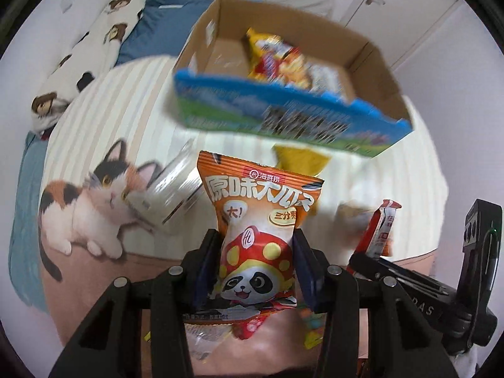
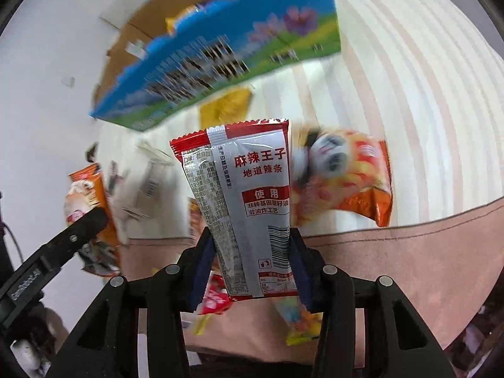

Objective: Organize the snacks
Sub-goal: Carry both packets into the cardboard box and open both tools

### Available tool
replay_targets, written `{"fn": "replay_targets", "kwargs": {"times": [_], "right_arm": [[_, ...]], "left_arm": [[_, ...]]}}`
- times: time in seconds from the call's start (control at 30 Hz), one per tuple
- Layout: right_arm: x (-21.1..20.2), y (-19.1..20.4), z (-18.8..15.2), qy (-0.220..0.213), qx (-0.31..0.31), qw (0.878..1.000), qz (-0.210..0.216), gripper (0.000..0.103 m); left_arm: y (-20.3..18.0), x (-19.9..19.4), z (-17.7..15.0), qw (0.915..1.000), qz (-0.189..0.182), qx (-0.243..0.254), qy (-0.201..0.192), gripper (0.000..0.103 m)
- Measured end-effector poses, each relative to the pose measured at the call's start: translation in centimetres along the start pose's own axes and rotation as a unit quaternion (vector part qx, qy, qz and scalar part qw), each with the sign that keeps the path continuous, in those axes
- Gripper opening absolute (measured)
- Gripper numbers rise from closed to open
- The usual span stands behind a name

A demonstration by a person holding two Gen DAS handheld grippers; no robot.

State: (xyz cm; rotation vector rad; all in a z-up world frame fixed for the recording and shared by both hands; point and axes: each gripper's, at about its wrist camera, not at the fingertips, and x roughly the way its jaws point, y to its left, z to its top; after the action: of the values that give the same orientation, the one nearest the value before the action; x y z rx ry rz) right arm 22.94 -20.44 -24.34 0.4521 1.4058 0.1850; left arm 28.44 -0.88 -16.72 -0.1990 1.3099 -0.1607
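Two packets are in the air at once, one in each gripper, and both face the open cardboard box (image 1: 283,72) that stands further back on the striped blanket (image 1: 126,110).

Left gripper (image 1: 256,264) is pinching an orange packet (image 1: 258,220) with a panda on it, squeezed around its lower half, long axis upright along the fingers, top seam toward the box. Right gripper (image 2: 252,261) is clamped the same way on a red-and-grey packet (image 2: 245,195), also standing upright, its printed back toward the camera.

From the left wrist view the box lies straight ahead and above the orange packet, its blue printed front wall (image 1: 283,119) nearest and its open top tilted into view, with a yellow packet (image 1: 277,60) already inside. From the right wrist view the same blue wall (image 2: 220,56) sits ahead and to the left, so the right gripper would have to travel forward and leftward, while the left gripper looks the more squarely lined up. That makes the left the nearer candidate to drop first, in my judgement.

Either packet must clear the blue front wall before release. Other loose packets lie on the blanket between the grippers and the box, among them a yellow one (image 1: 299,157) just in front of the wall and an orange panda one (image 2: 349,179) to the right.
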Motion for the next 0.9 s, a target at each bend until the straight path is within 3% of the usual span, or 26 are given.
{"fn": "replay_targets", "kwargs": {"times": [0.27,0.47,0.63,0.77,0.9], "right_arm": [[-7.4,2.5,5.3,-0.052,-0.013,0.997,0.054,0.048],[-10.5,4.9,13.2,-0.096,-0.036,0.995,0.017,0.048],[-10.0,6.2,21.1,-0.090,-0.044,0.994,-0.037,0.048],[-7.8,6.0,26.7,-0.068,-0.037,0.994,-0.074,0.048],[-5.1,5.2,30.9,-0.037,-0.029,0.993,-0.104,0.048]], "left_arm": [[-3.7,-1.5,7.8,0.9984,-0.026,0.033,-0.038,0.043],[-5.5,-2.1,15.3,0.9969,-0.007,0.052,-0.059,0.043],[-5.3,0.6,22.0,0.9978,0.022,0.051,-0.038,0.044],[-3.9,4.8,26.6,0.9983,0.043,0.037,0.007,0.044],[-2.2,8.6,28.7,0.9970,0.058,0.023,0.046,0.044]]}}
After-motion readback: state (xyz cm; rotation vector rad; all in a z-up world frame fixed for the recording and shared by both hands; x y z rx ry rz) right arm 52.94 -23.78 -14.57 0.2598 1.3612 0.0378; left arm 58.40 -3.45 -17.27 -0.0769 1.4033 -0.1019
